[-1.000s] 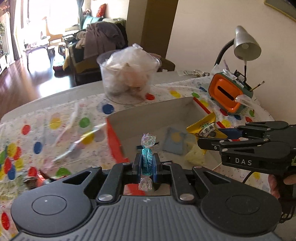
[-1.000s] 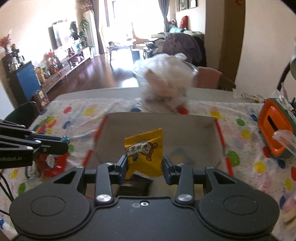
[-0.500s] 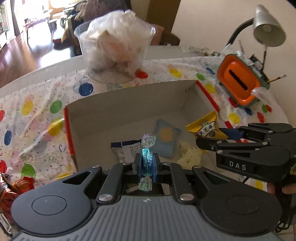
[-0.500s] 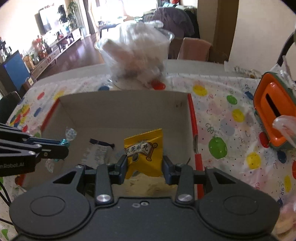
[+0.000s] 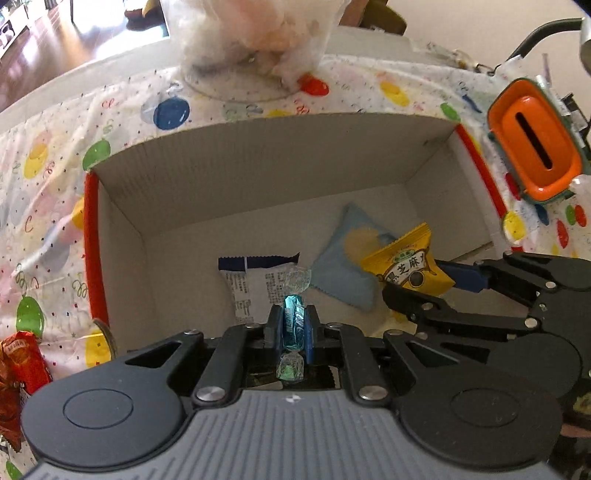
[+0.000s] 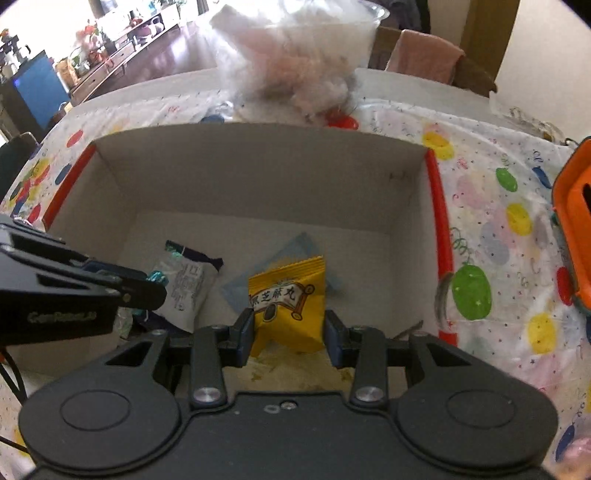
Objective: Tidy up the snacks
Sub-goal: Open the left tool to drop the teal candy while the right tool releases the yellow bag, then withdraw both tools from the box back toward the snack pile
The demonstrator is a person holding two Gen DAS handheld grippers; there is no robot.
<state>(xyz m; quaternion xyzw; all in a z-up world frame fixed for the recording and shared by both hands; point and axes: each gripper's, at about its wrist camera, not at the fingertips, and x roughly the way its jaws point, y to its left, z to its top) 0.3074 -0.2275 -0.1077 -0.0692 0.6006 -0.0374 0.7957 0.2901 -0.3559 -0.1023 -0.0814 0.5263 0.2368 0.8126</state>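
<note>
My left gripper point(image 5: 293, 325) is shut on a blue twist-wrapped candy point(image 5: 294, 325), held over the open cardboard box point(image 5: 258, 162). My right gripper point(image 6: 289, 325) is shut on a yellow snack packet point(image 6: 288, 299), also over the box; from the left wrist view it comes in from the right with the yellow packet point(image 5: 406, 266). On the box floor lie a white packet with a dark blue end point(image 5: 251, 288) and a pale blue packet point(image 5: 347, 266). The left gripper point(image 6: 147, 284) shows at the left of the right wrist view.
The box has red side edges point(image 6: 437, 206) and stands on a dotted tablecloth point(image 5: 48, 184). Behind it is a clear tub with a plastic bag point(image 5: 255, 29). An orange holder point(image 5: 532, 140) stands at the right, and a red snack packet point(image 5: 18, 369) lies at the left.
Both grippers have come down and forward over the box with their snacks still held. The box now fills both views and its floor with two packets shows.
</note>
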